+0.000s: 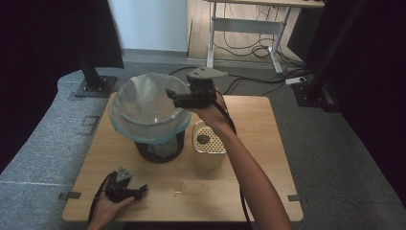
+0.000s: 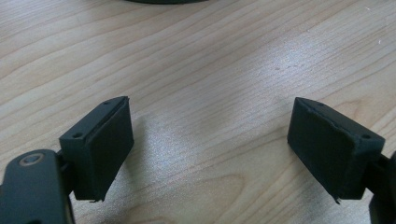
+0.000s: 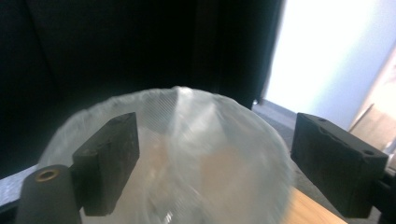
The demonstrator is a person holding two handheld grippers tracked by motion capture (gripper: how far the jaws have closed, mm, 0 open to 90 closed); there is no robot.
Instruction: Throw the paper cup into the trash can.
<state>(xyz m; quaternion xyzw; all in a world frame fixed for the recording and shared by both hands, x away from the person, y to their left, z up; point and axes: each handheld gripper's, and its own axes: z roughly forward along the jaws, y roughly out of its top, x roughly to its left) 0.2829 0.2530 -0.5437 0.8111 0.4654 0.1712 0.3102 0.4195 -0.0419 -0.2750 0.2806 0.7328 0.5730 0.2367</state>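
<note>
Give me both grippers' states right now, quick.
Left gripper: open, holding nothing, low over the table.
Right gripper: open, holding nothing, held over the bag lining the bin.

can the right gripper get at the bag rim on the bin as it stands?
Probably yes. The right gripper hovers open at the near-right rim of the clear bag lining the black bin, and nothing sits between them. The left gripper rests far off on the table.

Wooden table (bin, perforated container)
</note>
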